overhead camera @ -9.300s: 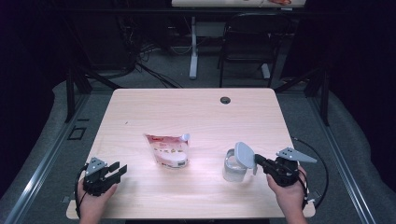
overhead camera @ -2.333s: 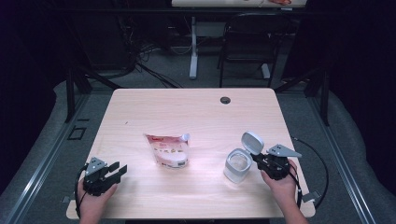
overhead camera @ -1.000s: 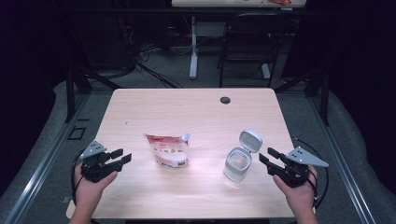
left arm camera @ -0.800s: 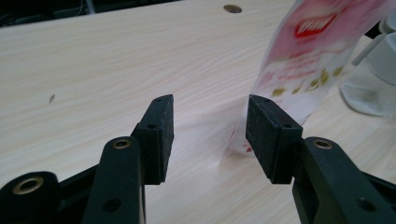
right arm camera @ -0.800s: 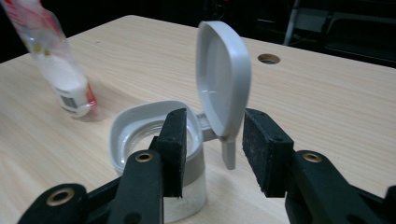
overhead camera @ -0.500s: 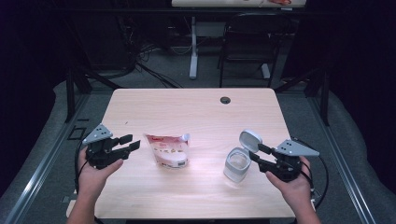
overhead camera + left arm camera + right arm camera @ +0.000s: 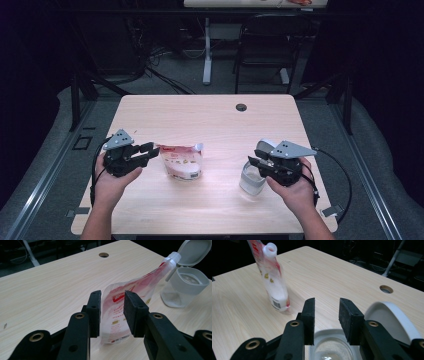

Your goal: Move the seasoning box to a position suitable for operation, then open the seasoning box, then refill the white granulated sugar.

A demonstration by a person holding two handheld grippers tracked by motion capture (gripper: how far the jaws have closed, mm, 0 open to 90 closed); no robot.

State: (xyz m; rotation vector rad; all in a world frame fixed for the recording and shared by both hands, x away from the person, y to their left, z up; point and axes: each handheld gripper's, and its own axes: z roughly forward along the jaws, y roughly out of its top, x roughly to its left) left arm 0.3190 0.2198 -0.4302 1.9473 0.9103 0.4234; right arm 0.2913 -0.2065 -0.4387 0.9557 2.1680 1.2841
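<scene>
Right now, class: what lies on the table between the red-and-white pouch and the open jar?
Nothing: in the high view the table is bare wood between the pouch and the jar. The left gripper view shows them apart too.

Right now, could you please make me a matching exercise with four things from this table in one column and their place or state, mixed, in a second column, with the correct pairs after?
Things:
1. refill pouch
2. clear jar
3. round hole
4. left tongs

Places or states:
A. lid flipped open, beneath the right tongs
B. in the table top, near its far edge
C. stands upright, red and white, spout uncapped
D. open, aimed at the pouch edge

Pairs: 1-C, 2-A, 3-B, 4-D
</scene>
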